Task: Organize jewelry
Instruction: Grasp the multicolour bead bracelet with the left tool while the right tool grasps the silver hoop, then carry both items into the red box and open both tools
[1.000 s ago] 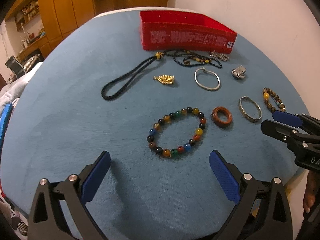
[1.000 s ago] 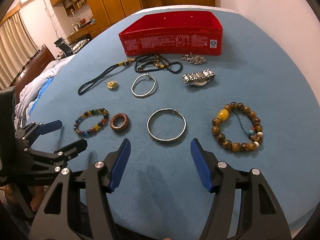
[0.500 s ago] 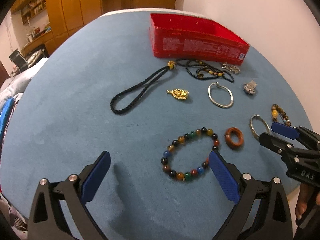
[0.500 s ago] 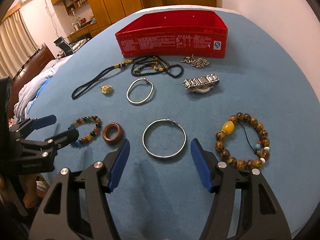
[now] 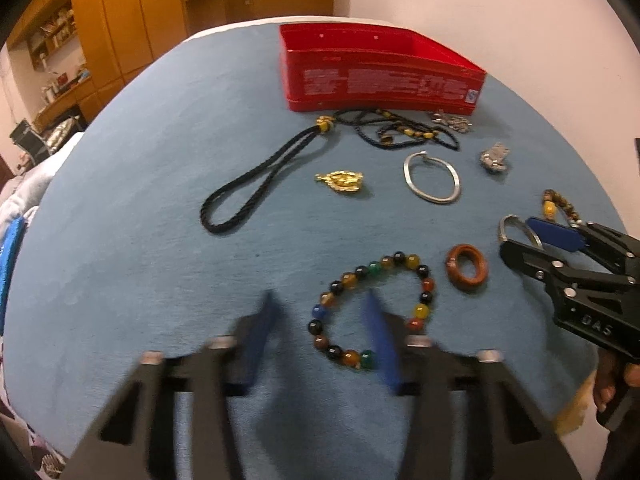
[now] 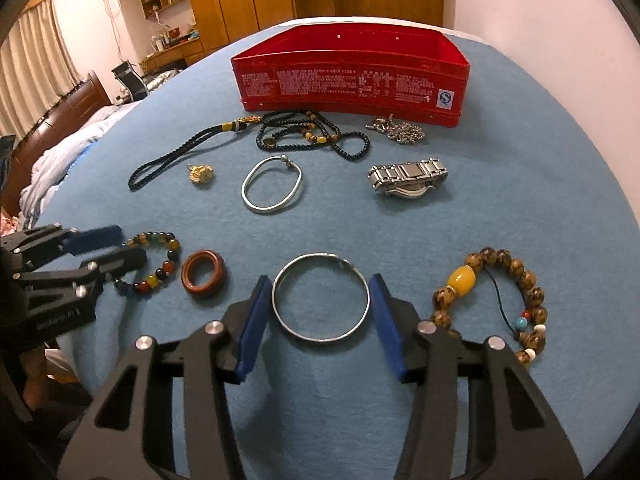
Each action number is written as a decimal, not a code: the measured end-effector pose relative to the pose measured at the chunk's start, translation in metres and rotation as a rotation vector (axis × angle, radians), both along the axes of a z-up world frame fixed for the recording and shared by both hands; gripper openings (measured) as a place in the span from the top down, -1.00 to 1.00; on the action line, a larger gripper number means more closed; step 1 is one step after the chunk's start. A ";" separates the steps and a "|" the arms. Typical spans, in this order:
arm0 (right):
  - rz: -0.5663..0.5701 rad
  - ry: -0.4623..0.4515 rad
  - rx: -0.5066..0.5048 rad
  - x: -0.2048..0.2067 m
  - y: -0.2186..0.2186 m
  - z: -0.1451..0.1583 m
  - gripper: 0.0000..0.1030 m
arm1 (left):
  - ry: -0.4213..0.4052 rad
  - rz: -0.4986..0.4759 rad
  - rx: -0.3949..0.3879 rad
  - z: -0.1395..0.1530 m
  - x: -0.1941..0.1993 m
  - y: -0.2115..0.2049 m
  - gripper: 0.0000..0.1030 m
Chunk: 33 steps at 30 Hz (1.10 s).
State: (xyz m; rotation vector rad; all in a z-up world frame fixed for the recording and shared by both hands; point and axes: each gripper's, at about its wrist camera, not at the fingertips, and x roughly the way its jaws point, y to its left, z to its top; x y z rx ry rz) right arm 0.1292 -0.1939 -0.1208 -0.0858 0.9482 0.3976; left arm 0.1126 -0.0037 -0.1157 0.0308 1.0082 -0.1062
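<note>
A bracelet of many-coloured beads (image 5: pixel 400 258) lies on the blue cloth. My left gripper (image 5: pixel 320 296) hangs over it with its jaws closing. One finger is inside the loop and the other outside, with the loop's left side between them, untouched. In the right wrist view, a plain silver bangle (image 6: pixel 316 257) sits between the pads of my right gripper (image 6: pixel 319 280). Those jaws are closing too, and the pads meet the bangle's left and right sides. The red open box (image 6: pixel 352 76) stands at the back.
A wooden ring (image 6: pixel 187 278) lies between the two bracelets, and an amber bead bracelet (image 6: pixel 462 280) is at the right. Farther back are an oval silver bangle (image 6: pixel 248 196), a steel watch (image 6: pixel 408 178), a gold pendant (image 6: pixel 202 174), a black cord (image 6: pixel 172 160) and bead necklaces (image 6: pixel 344 148).
The left jaws went from wide apart to narrow, one finger now inside the bead loop. The right gripper moved forward over the silver bangle and its pads came in against it.
</note>
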 end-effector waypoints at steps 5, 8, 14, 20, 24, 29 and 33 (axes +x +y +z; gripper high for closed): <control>0.009 -0.003 0.010 -0.002 0.000 0.002 0.06 | 0.022 -0.015 -0.046 0.003 0.001 0.001 0.86; 0.009 -0.003 0.030 -0.003 -0.002 0.004 0.06 | 0.027 -0.029 -0.069 0.007 -0.001 0.000 0.86; 0.015 -0.010 0.055 -0.006 -0.004 0.011 0.06 | -0.009 -0.045 -0.066 0.029 -0.009 -0.004 0.86; 0.025 -0.037 0.057 -0.011 -0.003 0.025 0.06 | -0.070 -0.079 -0.064 0.059 -0.013 -0.010 0.86; 0.036 -0.047 0.060 -0.015 -0.003 0.034 0.06 | -0.098 -0.103 -0.057 0.075 -0.014 -0.012 0.86; 0.056 -0.057 0.059 -0.014 -0.002 0.047 0.06 | -0.130 -0.123 -0.050 0.096 -0.012 -0.012 0.86; 0.075 -0.065 0.057 -0.008 -0.005 0.063 0.06 | -0.161 -0.136 -0.034 0.113 -0.007 -0.012 0.86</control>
